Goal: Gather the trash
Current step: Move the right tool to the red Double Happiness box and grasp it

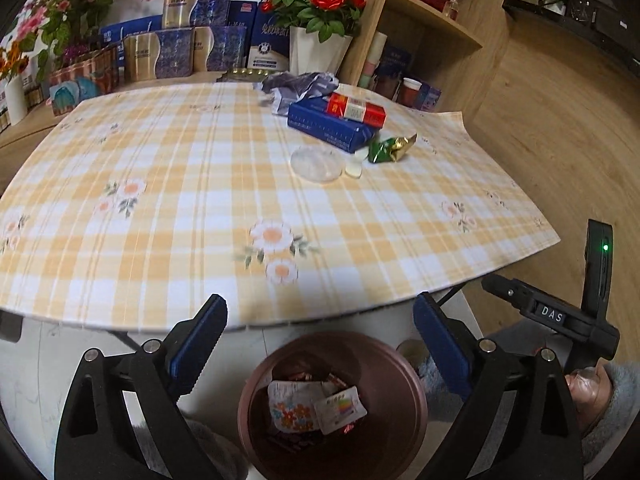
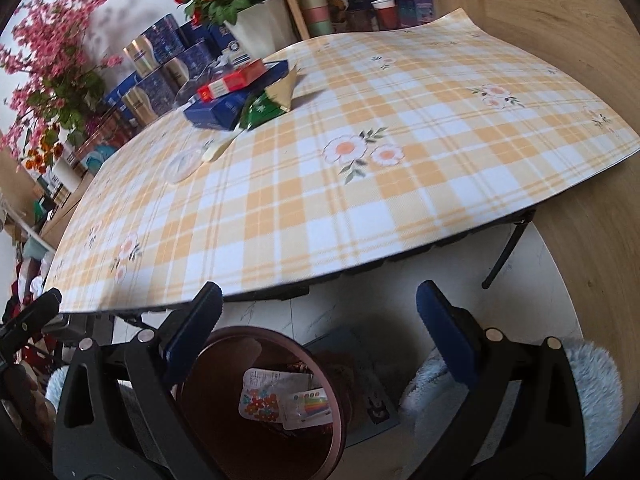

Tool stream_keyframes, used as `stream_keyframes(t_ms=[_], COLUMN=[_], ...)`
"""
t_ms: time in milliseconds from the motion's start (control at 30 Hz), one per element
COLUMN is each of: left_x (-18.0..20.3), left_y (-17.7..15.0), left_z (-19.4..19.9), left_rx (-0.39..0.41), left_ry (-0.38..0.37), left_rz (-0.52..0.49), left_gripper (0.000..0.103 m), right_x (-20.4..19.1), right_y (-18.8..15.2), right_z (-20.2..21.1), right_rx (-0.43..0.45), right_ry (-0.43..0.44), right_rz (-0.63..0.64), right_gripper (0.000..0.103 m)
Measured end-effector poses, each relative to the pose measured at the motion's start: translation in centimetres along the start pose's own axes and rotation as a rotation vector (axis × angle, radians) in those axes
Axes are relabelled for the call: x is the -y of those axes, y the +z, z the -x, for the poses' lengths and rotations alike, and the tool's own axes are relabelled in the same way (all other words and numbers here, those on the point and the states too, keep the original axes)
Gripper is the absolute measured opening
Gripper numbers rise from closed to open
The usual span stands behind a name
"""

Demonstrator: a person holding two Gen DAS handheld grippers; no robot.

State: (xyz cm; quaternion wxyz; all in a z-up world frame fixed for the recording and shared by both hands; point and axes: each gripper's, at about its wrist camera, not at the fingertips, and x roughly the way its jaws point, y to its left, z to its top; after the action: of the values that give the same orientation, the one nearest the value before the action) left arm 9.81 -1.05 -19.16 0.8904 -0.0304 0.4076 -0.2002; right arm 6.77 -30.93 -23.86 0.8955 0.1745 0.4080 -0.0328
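Trash remains on the table (image 1: pixel 160 208) in a cluster toward one o'clock in the left wrist view: a green-and-gold foil wrapper (image 1: pixel 390 148), a clear plastic disc (image 1: pixel 316 165), a small pale piece (image 1: pixel 354 169) beside it, and a crumpled grey bag (image 1: pixel 298 84) behind a blue box (image 1: pixel 332 126) topped by a red pack (image 1: pixel 356 110). The wrapper looks light, crinkly and slippery; I would pinch its twisted gold end. The disc lies flat and thin, likely hard to lift except by its edge. The boxes seem stiff and easy to clamp across their short sides.

At six o'clock stands the brown bin (image 1: pixel 404 392), already holding printed packets (image 1: pixel 298 408).

The left gripper (image 1: pixel 320 344) and right gripper (image 2: pixel 320 332) both gape wide, empty, above the bin.

Whether the boxes are empty is unclear; the bin's near rim is cut off.
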Motion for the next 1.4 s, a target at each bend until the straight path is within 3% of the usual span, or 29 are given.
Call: stream_keyframes(t_ms=[300, 733, 1067, 1167, 1400], left_x=[-1.0, -1.8, -5.7, -7.0, -9.0], left_y=[4.5, 10.9, 12.6, 12.5, 11.8], left_z=[-2.2, -7.8, -8.0, -7.5, -6.7], left_rx=[0.002, -0.02, 0.027, 0.04, 0.067], left_ry=[-0.007, -0.054, -0.004, 0.026, 0.068], left_rz=[-0.009, 0.058, 0.108, 0.109, 0.116], left_gripper=[0.092, 0.092, 0.092, 0.092, 0.092], right_x=[1.2, 1.8, -7.1, -10.1, -14.1], right_y=[2.5, 8.0, 17.6, 20.3, 25.1], right_z=[0.0, -2.0, -6.8, -9.5, -15.9], right_rx=[0.028, 0.029, 0.022, -0.018, -0.132], right_ry=[-0.037, -0.056, 0.02, 0.038, -0.042], right_rz=[-0.017, -0.03, 0.071, 0.088, 0.07], right_gripper=[0.096, 0.096, 0.097, 0.097, 0.097])
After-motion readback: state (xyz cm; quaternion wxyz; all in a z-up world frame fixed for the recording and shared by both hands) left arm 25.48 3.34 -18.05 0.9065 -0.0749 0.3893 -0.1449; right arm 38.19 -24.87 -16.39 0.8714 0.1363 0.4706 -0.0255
